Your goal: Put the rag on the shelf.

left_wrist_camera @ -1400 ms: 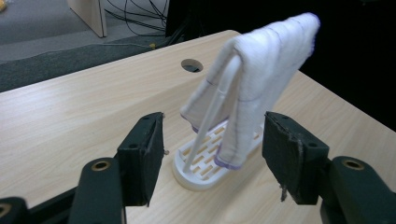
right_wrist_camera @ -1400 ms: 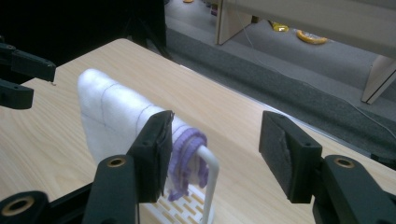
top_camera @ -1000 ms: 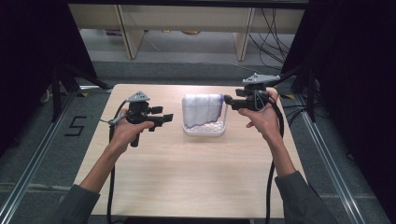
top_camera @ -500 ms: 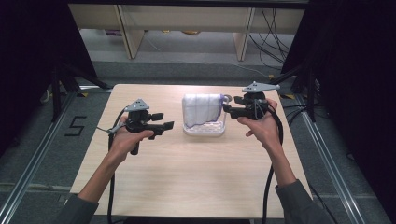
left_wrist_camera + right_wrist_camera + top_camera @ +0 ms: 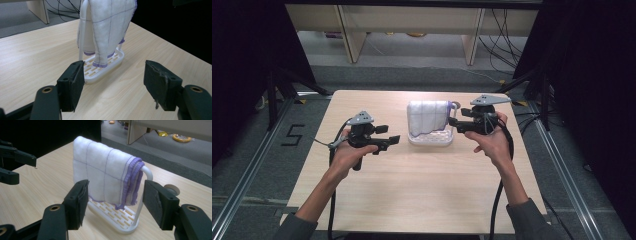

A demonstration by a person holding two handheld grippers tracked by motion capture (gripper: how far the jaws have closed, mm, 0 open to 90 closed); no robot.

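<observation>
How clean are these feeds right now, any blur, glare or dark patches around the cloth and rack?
High view: even light on the table, black surroundings at both sides, cloth slightly washed out. Left gripper view: cloth and rack sharp, near pads soft. Right gripper view: cloth sharp, floor clutter behind blurred, upper left dark.

Both grippers' jaws wider apart.

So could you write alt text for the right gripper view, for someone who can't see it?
A white cloth with purple trim hangs over the bar of a small white slotted rack on a wooden table. The right gripper frames it from below, its two black jaws open and empty. The left gripper shows at the left edge.
</observation>
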